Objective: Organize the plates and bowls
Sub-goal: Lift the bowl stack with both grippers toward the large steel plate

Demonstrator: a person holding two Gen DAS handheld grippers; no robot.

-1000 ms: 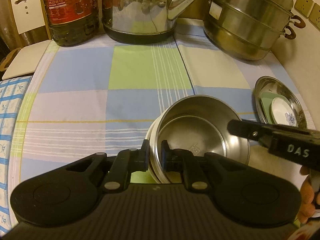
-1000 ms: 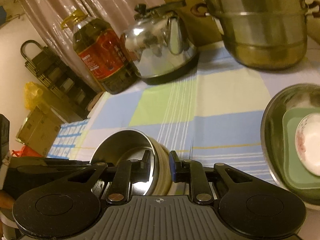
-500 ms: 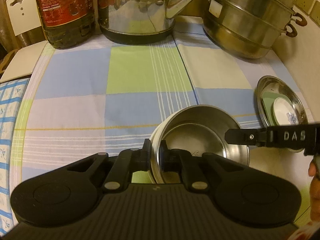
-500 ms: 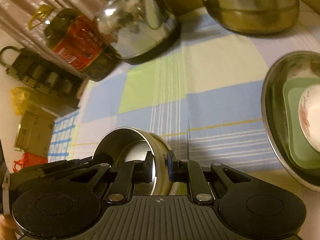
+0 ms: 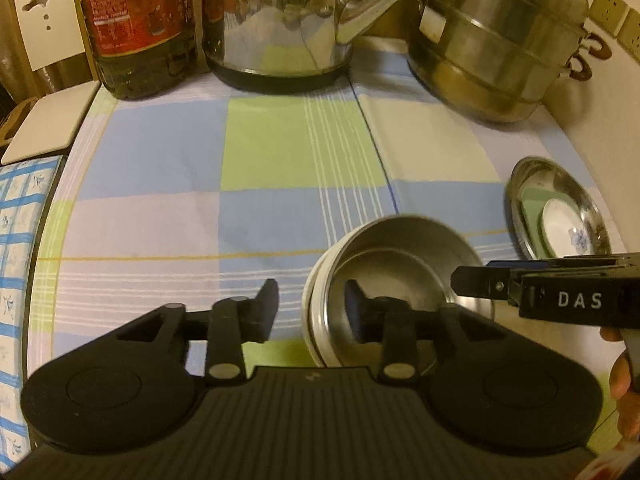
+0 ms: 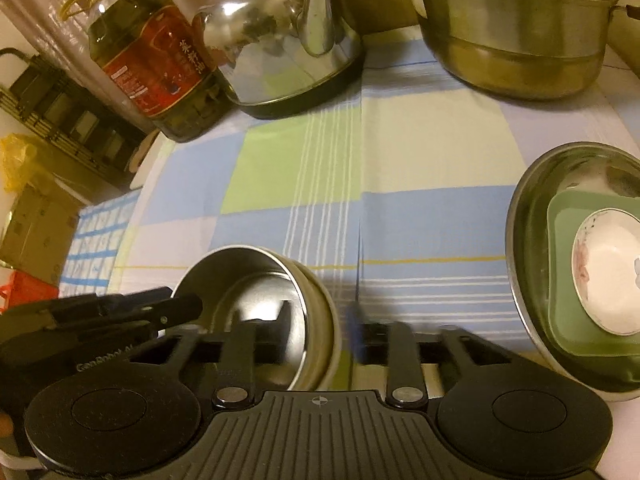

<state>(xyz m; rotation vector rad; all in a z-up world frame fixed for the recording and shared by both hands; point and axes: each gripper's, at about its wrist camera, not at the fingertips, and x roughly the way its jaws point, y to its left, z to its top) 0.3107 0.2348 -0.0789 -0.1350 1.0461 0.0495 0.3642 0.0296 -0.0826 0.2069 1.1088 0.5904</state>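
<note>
L gripper [image 5: 310,312]: I see jaws opening, steel bowl [image 5: 404,268] rim between, pads clear.
R gripper [image 6: 320,334]: jaws opening, straddling opposite rim, no grip.
Bowl: shiny, nested in cream bowl [image 5: 314,312].

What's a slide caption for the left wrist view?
Left tongs opening astride the rim of the nested bowls; right tongs reach in opposite.
</note>
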